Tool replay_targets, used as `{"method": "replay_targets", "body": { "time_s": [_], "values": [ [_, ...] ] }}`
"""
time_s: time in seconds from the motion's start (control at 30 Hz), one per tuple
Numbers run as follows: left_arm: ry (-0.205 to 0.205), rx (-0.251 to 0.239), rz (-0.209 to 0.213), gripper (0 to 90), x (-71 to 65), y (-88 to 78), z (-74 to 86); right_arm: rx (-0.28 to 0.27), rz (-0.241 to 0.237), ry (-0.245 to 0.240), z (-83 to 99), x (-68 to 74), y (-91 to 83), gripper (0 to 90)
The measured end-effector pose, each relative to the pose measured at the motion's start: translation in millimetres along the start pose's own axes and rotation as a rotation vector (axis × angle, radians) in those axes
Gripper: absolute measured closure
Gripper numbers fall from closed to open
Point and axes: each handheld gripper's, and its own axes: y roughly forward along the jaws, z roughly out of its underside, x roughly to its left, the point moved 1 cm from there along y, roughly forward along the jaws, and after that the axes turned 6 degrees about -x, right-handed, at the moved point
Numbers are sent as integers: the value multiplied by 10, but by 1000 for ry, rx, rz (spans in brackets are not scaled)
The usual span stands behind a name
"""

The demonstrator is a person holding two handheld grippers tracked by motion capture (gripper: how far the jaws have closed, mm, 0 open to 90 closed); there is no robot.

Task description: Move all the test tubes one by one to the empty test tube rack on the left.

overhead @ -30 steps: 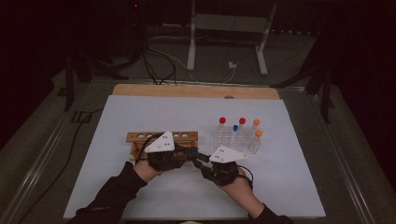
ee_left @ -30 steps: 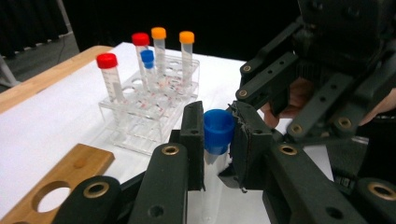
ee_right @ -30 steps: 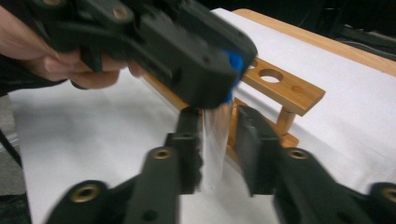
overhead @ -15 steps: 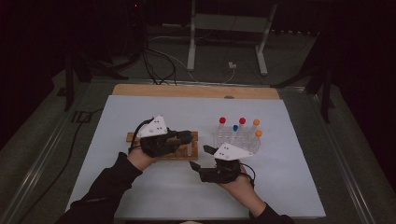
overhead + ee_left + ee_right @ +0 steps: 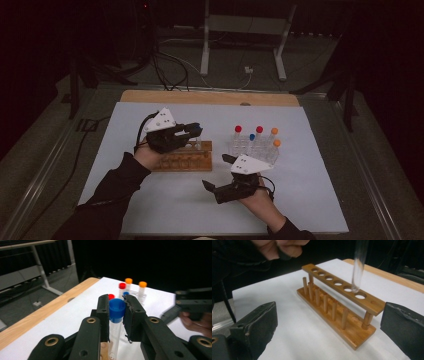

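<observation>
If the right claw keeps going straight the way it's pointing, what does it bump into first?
Probably the wooden rack. The right claw is open with nothing in it, and the rack lies straight ahead on the white table cover. Depth is hard to judge, though.

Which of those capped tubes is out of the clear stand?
The blue-capped tube, clamped in the left tool above the wooden rack. The red and orange ones stand in the clear stand.

Your clear glossy plastic tube (image 5: 115, 338) wears a smooth blue cap (image 5: 117, 310). The rack (image 5: 342, 305) is warm, varnished wood; your fingers (image 5: 254, 327) look like matt black rubber, and the counter (image 5: 300, 190) cover like matt white paper.
</observation>
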Motion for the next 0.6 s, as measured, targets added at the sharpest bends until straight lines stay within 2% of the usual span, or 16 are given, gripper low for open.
{"method": "replay_targets", "body": {
  "time_s": [0.1,0.13,0.27,0.43,0.6],
  "values": [
    [-11,3,-21,771,56,34,6,3,6,-5,11,2,10,7],
    [-14,10,-42,771,92,65,25,0,8,-3,15,0,10,7],
    [-33,20,-63,771,147,116,80,-7,8,11,17,-26,6,8],
    [-77,32,-74,771,202,190,213,-8,9,15,21,-39,0,8],
    [-102,57,-72,771,174,259,358,-11,-6,10,41,-60,8,8]
  ]
}}
